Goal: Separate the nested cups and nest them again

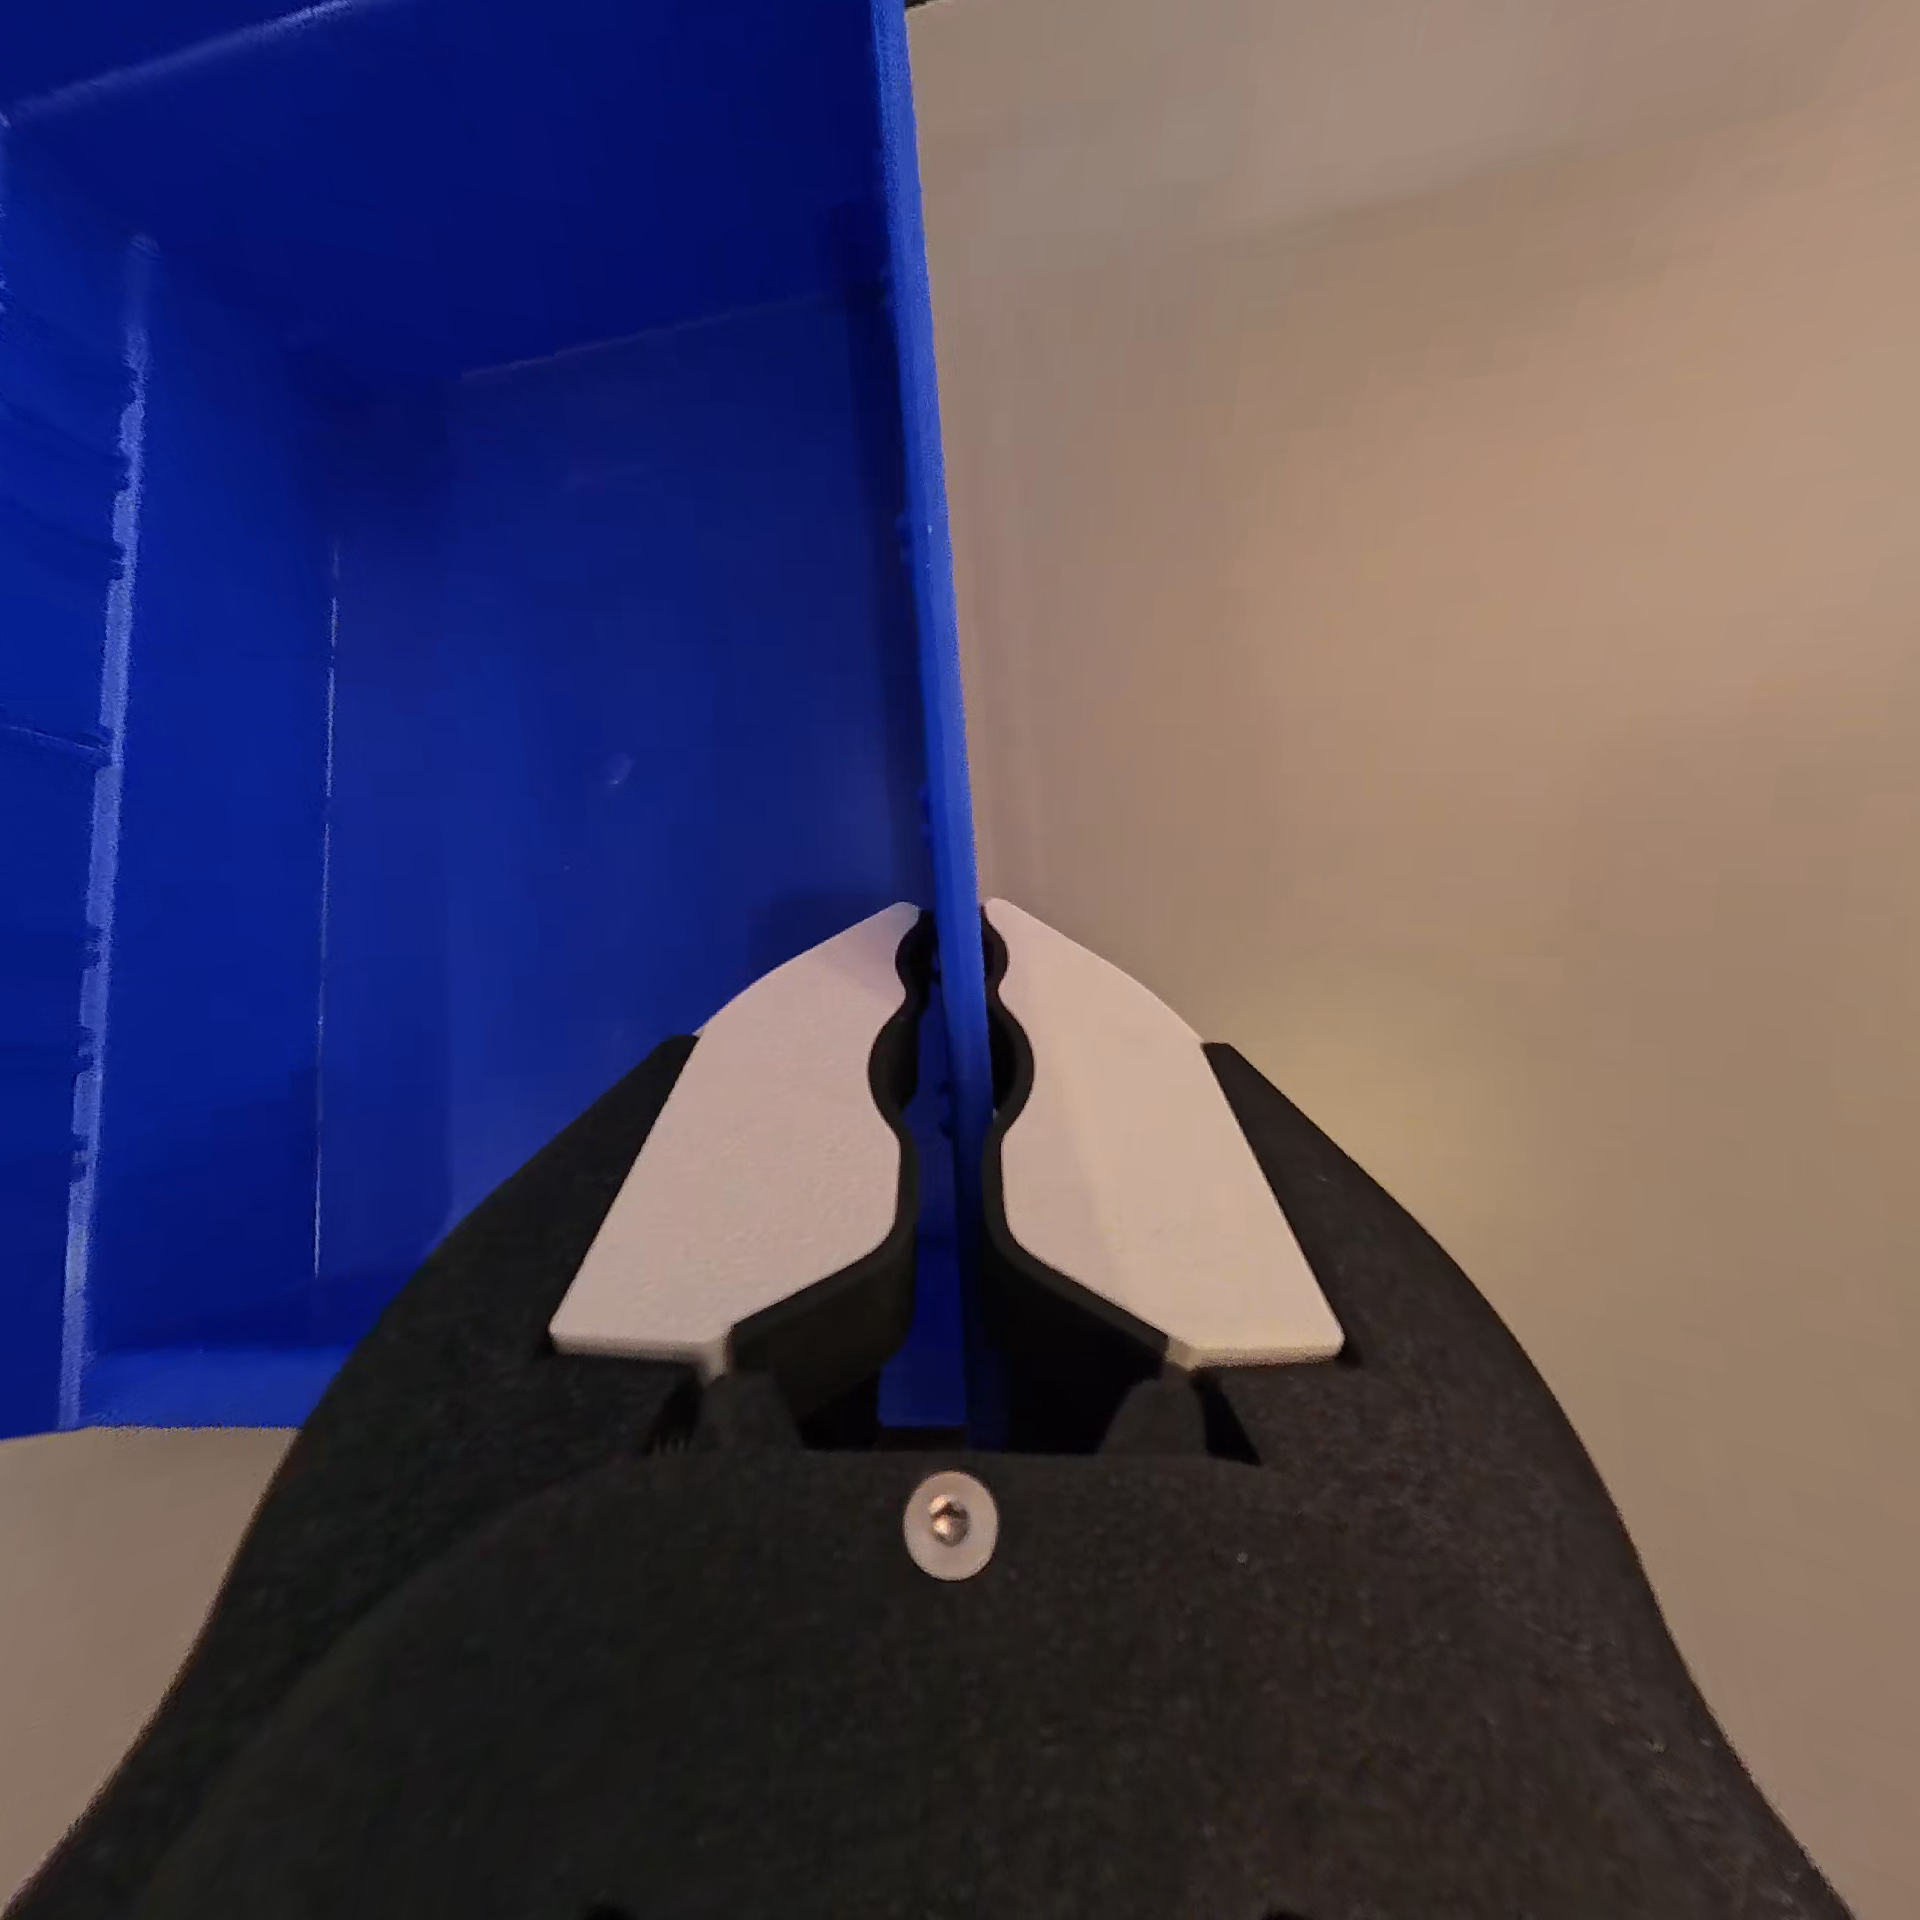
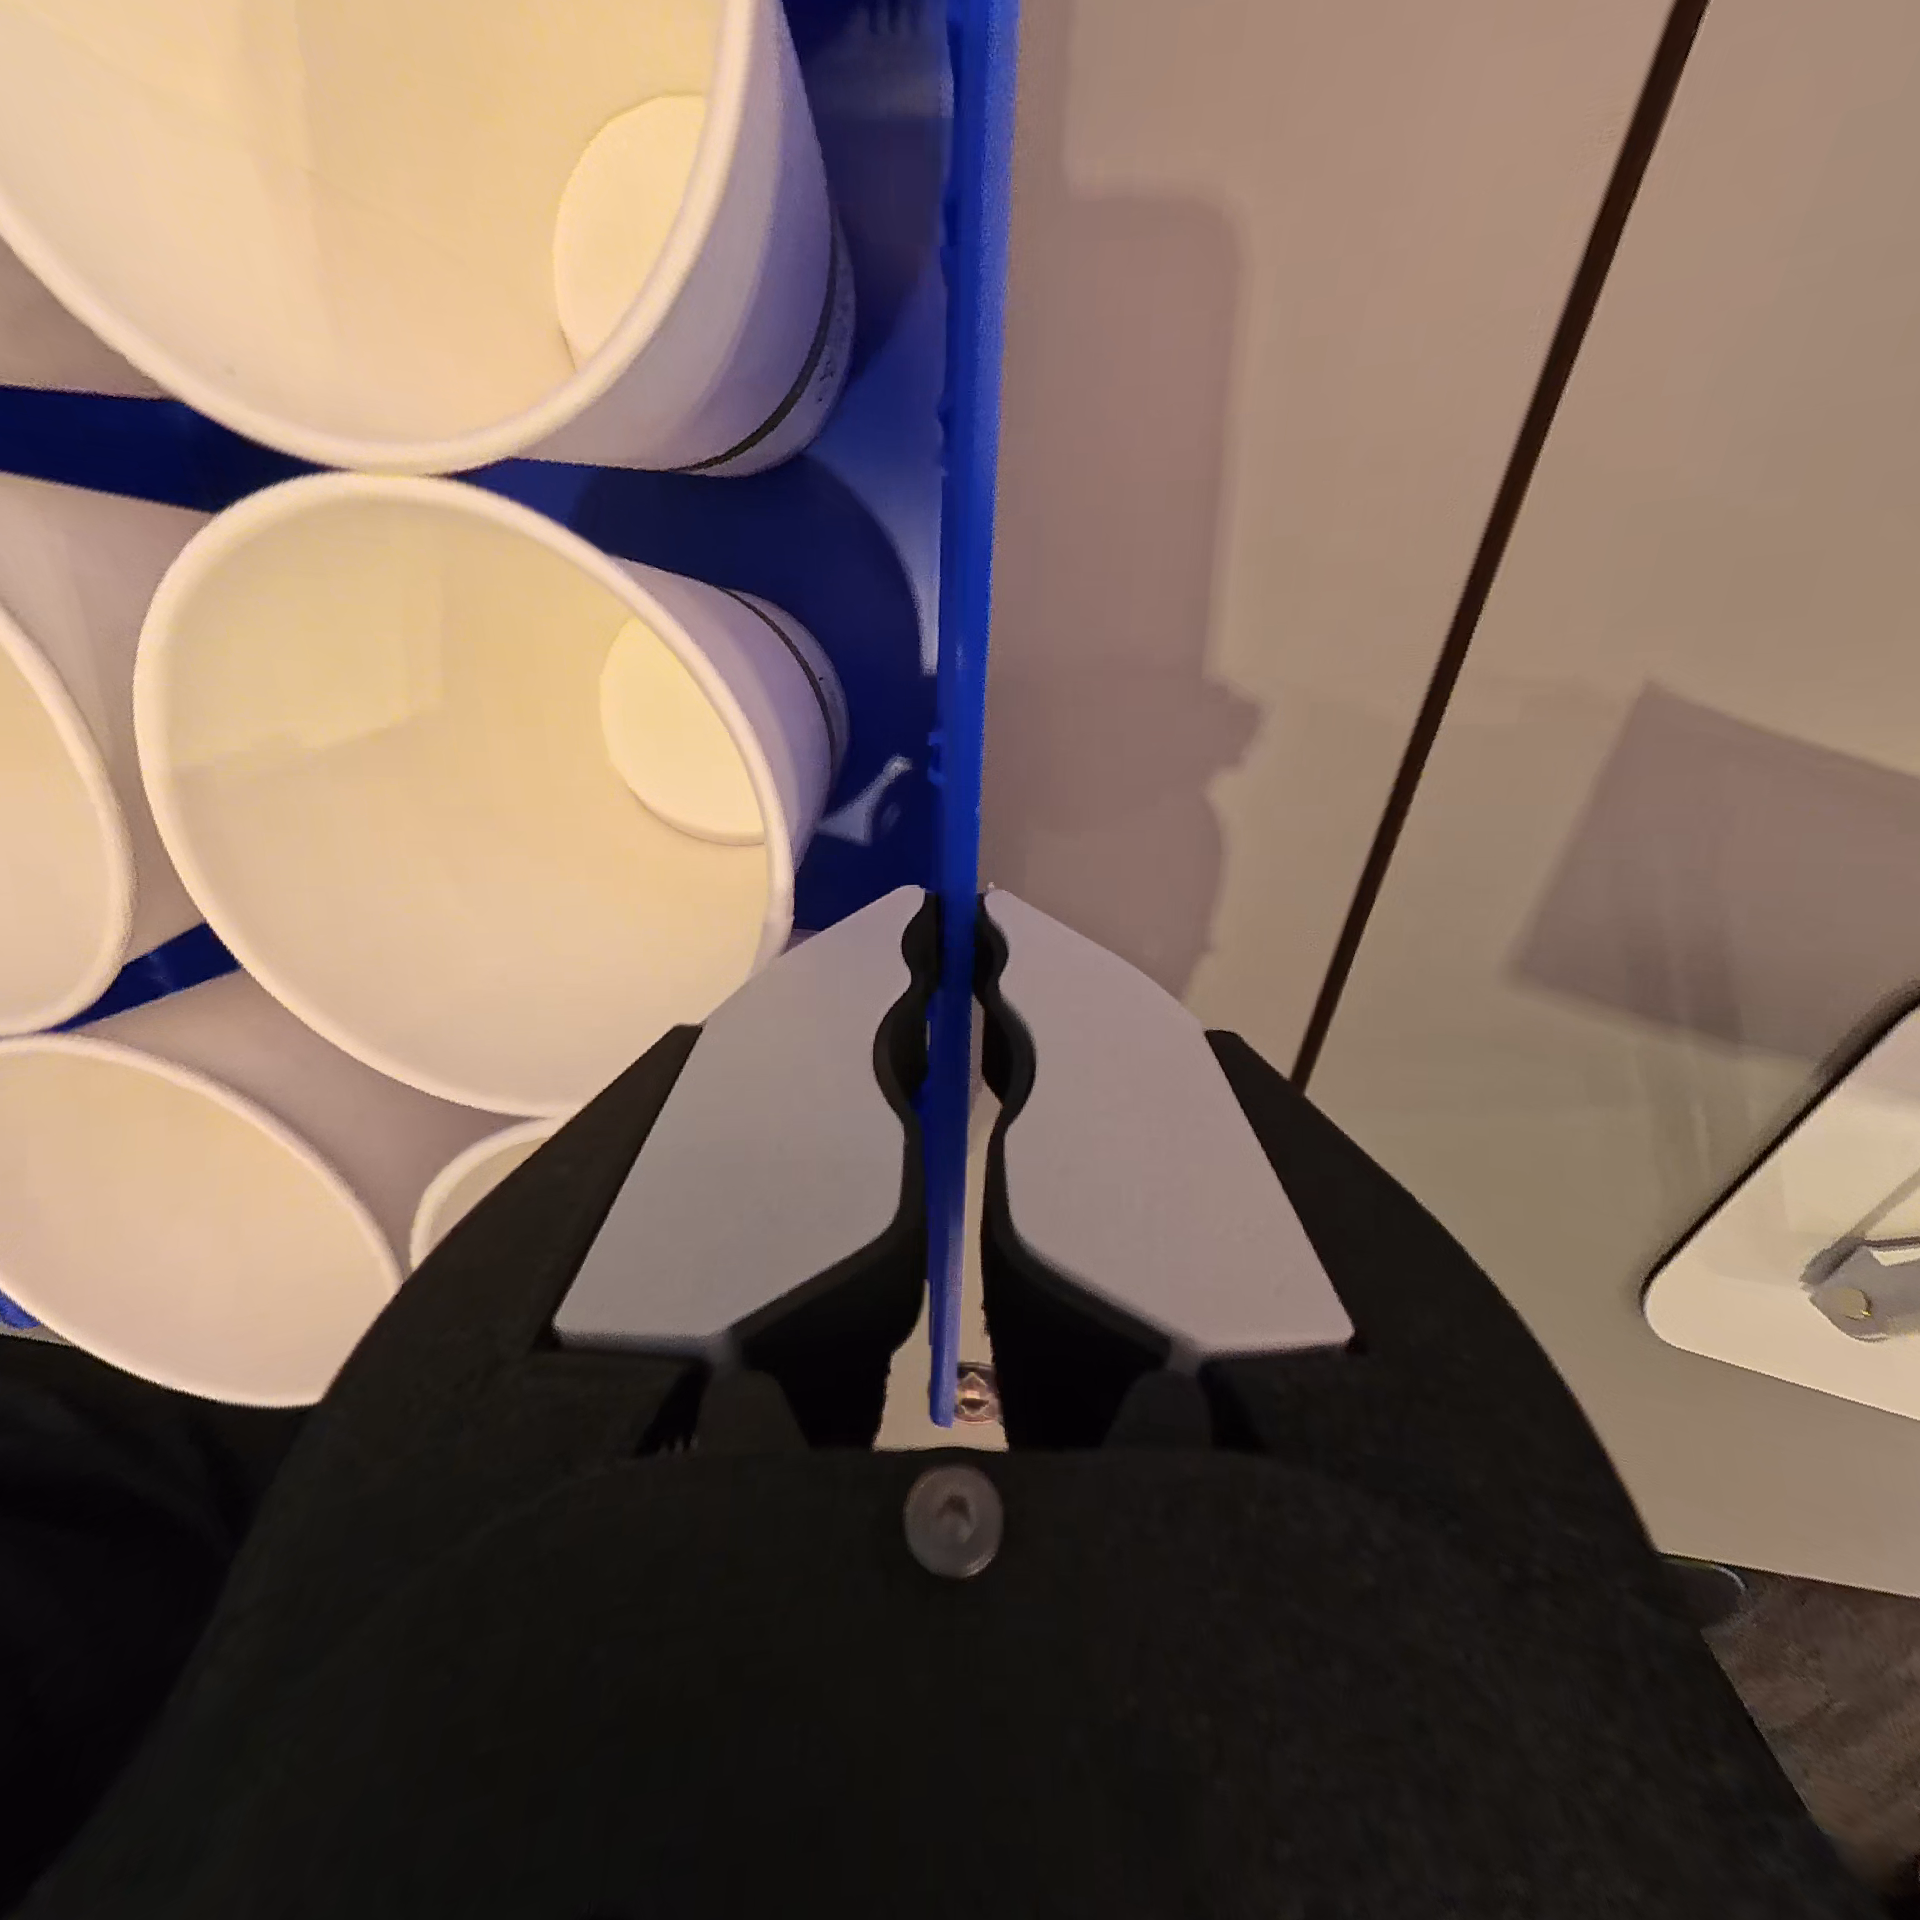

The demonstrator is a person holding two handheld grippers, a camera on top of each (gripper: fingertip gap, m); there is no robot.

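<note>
Cups [image 2: 447, 748], white paper ones, crowd the blue bin [image 2: 966, 520] from nine to twelve o'clock in the right wrist view, most of those in view sitting singly with their mouths toward the camera, so I judge the separating largely done and the re-nesting not begun. Right gripper [image 2: 961, 920] is clenched on the bin's thin blue wall, which runs straight up to twelve o'clock. Left gripper [image 1: 954, 925] clamps a bin wall [image 1: 914, 520] the same way, its view showing only an empty blue interior at ten o'clock, with no cup in either tong.
</note>
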